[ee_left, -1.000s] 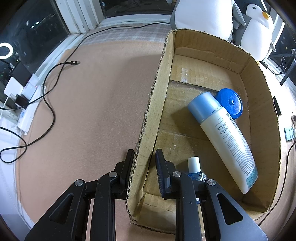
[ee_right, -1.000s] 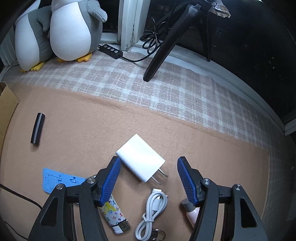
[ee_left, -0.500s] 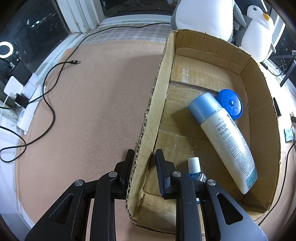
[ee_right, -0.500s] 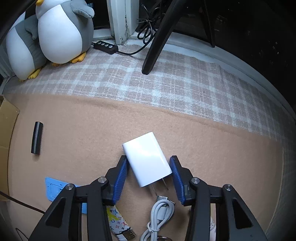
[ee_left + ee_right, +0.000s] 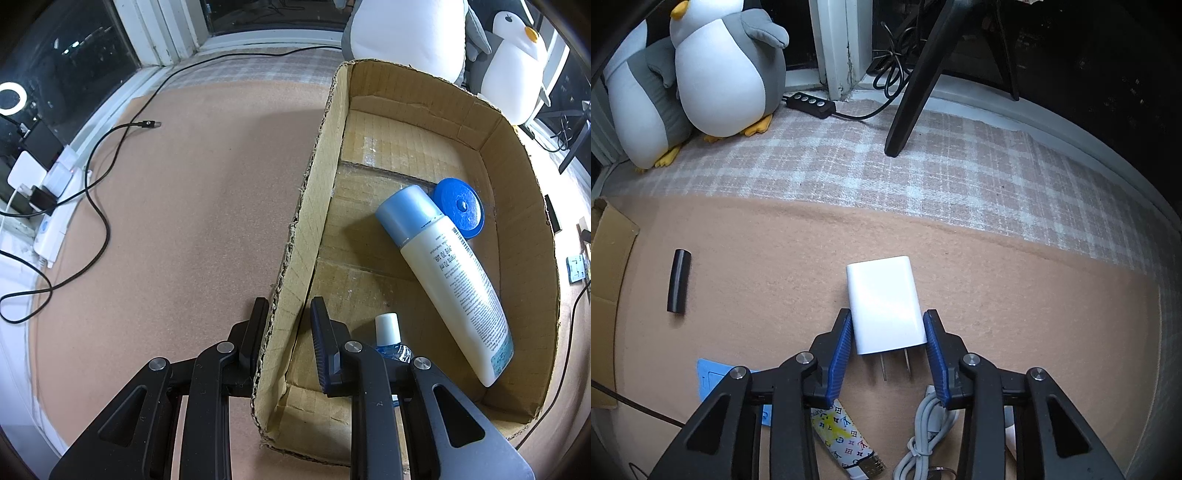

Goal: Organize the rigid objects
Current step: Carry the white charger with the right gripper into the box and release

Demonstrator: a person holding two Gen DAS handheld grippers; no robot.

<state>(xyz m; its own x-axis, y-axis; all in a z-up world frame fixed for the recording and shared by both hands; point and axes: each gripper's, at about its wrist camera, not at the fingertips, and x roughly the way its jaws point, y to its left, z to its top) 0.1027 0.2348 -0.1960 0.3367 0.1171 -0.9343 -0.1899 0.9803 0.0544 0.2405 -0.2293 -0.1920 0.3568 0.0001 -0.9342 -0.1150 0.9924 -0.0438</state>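
Cardboard box (image 5: 524, 184), open-topped, on tan mat; left gripper (image 5: 286, 314) clamped on its near-left wall, one finger outside, one inside. Contents: cream lotion bottle (image 5: 458, 273) lying flat, its cap end against a blue round lid (image 5: 460, 208); small bottle with white cap (image 5: 388, 330) just beside the inner finger.

Right wrist view: white charger plug (image 5: 884, 304), prongs toward the camera, lies on the mat between the blue pads (image 5: 840, 341) of the right gripper (image 5: 888, 325); jaws closing, pads at its sides. Black tube (image 5: 679, 281) well left; white cable (image 5: 929, 432), patterned lighter (image 5: 846, 441) near.
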